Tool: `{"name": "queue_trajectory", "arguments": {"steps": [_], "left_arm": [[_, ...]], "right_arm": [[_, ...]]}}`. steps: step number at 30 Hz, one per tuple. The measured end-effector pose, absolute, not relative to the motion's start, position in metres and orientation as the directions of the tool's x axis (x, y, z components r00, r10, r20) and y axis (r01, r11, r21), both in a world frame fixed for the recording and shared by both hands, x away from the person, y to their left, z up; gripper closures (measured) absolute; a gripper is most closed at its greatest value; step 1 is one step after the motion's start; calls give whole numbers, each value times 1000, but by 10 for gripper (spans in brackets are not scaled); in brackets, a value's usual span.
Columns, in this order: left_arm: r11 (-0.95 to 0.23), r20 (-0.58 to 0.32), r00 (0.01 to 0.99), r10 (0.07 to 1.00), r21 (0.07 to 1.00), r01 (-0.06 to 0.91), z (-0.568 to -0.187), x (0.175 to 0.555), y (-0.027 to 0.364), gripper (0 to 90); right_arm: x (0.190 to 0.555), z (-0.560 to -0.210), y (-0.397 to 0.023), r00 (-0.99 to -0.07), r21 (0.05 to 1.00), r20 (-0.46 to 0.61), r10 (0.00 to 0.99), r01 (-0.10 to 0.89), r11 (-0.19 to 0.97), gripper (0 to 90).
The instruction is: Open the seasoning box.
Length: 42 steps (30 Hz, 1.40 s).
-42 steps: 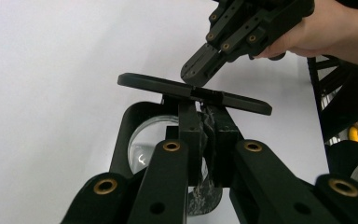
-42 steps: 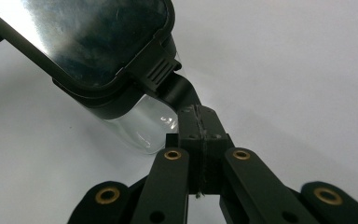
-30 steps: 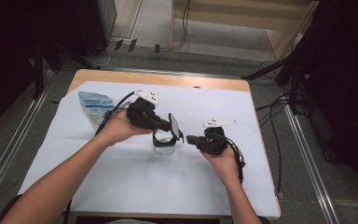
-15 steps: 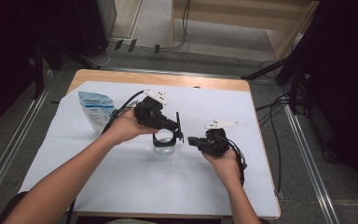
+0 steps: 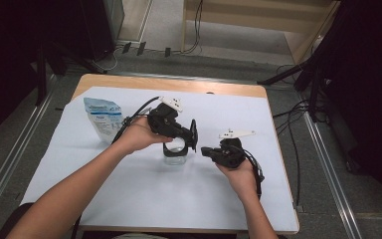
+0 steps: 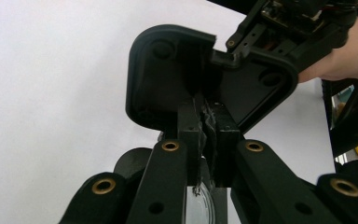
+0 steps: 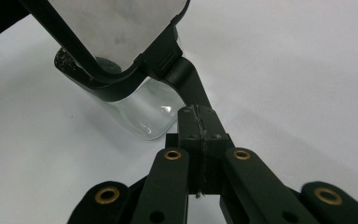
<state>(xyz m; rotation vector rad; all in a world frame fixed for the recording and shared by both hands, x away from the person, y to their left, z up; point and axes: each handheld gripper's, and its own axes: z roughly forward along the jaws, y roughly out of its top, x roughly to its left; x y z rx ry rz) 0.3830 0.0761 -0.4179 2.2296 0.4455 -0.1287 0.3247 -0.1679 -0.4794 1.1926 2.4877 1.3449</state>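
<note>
A clear container (image 5: pixel 174 153) with a black collar stands mid-table on the white sheet. Its black flip lid (image 5: pixel 194 134) stands raised on edge above it. My left gripper (image 5: pixel 191 137) is shut on the lid's rim; in the left gripper view the jaws pinch the lid (image 6: pixel 168 70) at its lower edge, gripper (image 6: pixel 207 112). My right gripper (image 5: pixel 204 150) is right of the container, shut on a black tab (image 7: pixel 186 79) that sticks out from the collar. In the right gripper view, gripper (image 7: pixel 198 116), the clear container (image 7: pixel 144 109) and the open lid (image 7: pixel 116 28) lie just ahead.
A blue and white pouch (image 5: pixel 102 117) lies at the left back of the white sheet (image 5: pixel 129 199). The wooden table edge (image 5: pixel 169 84) runs along the far side. Cables trail from both grippers.
My left gripper and the lid in it have shifted slightly to the right. The right hand has stayed still.
</note>
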Motion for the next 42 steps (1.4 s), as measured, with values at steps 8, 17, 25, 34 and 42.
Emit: {"name": "queue_trajectory", "arguments": {"steps": [8,17,25,34,42], "left_arm": [[-590,-236,931,280,723,361,-420,384,76,869],[-599,-230,935,271,720,351,-415,381,79,858],[-583,-244,929,279,725,366,-409,381,89,781],[-581,-255,922,293,718,383,-406,375,102,601],[-567,-240,923,301,734,375,-404,370,117,451]], "right_arm": [[324,-480,-167,-698,737,278,660,596,319,900],[324,-480,-168,-697,739,275,662,594,319,900],[324,-480,-169,-698,745,270,664,588,315,846],[325,-481,-171,-705,759,272,655,575,304,777],[325,-482,-170,-709,780,272,650,559,283,656]]}}
